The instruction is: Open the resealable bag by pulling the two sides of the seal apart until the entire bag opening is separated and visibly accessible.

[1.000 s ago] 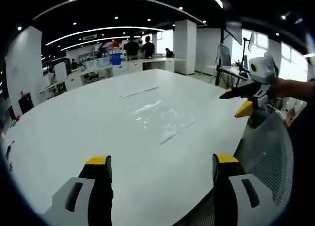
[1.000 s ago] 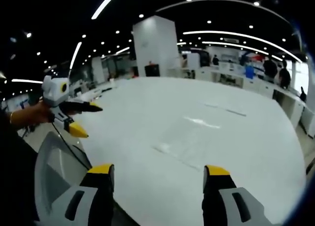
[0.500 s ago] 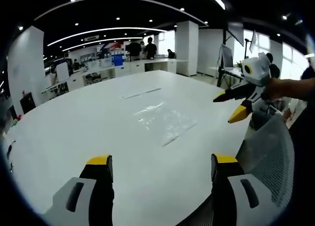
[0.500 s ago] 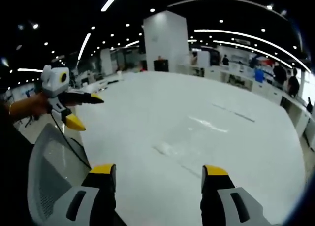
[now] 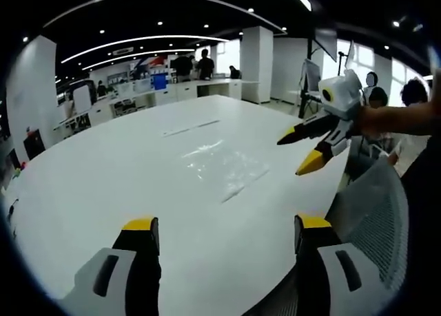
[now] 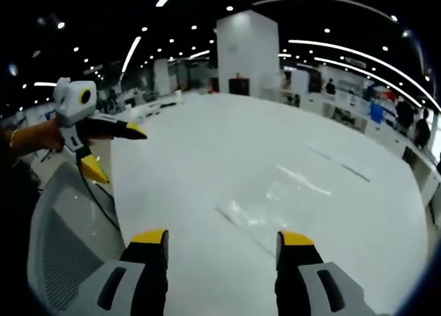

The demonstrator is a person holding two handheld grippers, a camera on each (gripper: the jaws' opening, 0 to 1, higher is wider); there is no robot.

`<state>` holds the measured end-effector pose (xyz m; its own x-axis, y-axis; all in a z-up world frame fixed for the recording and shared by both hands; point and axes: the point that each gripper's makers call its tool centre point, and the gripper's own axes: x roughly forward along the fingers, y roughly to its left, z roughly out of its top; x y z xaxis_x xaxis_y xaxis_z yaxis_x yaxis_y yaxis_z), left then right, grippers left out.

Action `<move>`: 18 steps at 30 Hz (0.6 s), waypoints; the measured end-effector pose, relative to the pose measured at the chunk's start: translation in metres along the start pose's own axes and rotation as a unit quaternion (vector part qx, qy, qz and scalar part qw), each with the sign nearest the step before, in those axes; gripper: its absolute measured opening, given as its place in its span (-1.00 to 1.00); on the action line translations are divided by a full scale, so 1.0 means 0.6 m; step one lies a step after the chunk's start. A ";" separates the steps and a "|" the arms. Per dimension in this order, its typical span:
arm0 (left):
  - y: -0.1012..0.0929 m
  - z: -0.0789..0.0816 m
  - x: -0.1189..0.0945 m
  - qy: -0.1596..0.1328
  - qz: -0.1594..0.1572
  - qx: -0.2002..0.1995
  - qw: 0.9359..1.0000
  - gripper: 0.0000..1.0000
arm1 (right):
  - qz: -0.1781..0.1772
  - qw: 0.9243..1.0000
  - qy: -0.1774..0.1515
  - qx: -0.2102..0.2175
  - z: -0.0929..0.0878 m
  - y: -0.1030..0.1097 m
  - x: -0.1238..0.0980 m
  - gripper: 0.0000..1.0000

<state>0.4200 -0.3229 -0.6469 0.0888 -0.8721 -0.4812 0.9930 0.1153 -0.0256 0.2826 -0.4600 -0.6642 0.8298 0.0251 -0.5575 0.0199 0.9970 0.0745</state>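
Jaws of both hand-held grippers (image 5: 220, 237) (image 6: 220, 247) spread wide, holding nothing.

The clear plastic resealable bag (image 5: 224, 168) (image 6: 275, 199) lies flat on the large white table (image 5: 103, 185) (image 6: 207, 144); a grey mesh chair (image 5: 375, 213) (image 6: 58, 240) stands at the table's near edge.

Left hand-held gripper (image 5: 227, 235) and right hand-held gripper (image 6: 220, 241): grey bodies, black jaws tipped yellow, each grey shell bearing a dark oval slot. The person wears dark clothing.
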 end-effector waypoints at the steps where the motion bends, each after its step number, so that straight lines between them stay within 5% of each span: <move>1: 0.000 -0.001 0.000 0.000 0.000 -0.001 1.000 0.57 | 0.002 1.000 0.003 -0.003 -0.001 0.000 0.003 0.22; 18: -0.023 -0.004 0.013 0.010 -0.026 0.001 1.000 0.53 | 0.036 0.996 0.037 -0.067 0.007 -0.005 0.087 0.10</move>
<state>0.4070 -0.3300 -0.6520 0.0351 -0.8671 -0.4969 0.9965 0.0682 -0.0487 0.3282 -0.4621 -0.6898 0.7824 0.0980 -0.6150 -0.1178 0.9930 0.0084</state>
